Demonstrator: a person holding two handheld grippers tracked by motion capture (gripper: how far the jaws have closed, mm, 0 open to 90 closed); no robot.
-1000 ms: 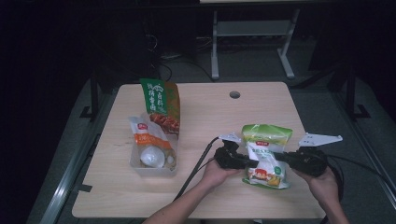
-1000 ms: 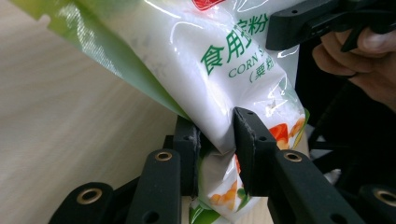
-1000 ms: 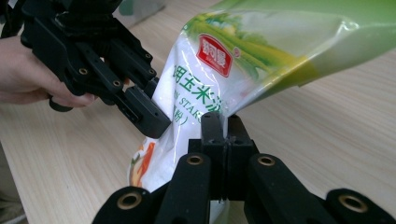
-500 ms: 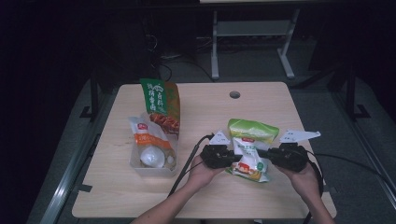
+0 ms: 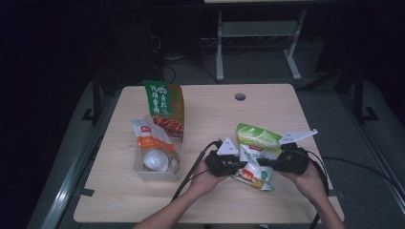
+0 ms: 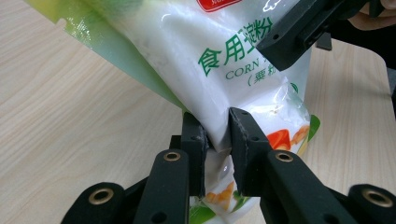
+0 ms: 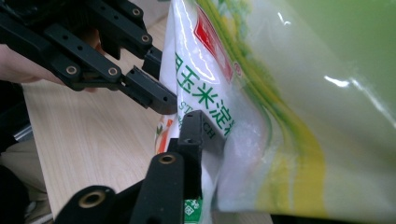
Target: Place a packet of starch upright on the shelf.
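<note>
Left claw (image 6: 217,140) is pinching the starch bag (image 6: 243,60) near its lower edge, jaws nearly closed. Right claw (image 5: 267,163) is gripping the same bag, lifted above the bench (image 5: 286,109) near its front right. Label is reading "CORN" under green Chinese characters.

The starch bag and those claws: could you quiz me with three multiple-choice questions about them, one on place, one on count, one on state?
1. Where is the starch bag?
A. right half of the table
B. far left corner
C. on the floor

2. How many claws grip it?
A. none
B. one
C. two

3. How does the orange-label pouch sit?
A. hanging from a claw
B. in a clear tray
C. under the table

Answers: 1 A, the high view shows it right of centre. 2 C, the left claw and right claw both pinch it. 3 B, the tray's rim surrounds it.
</note>
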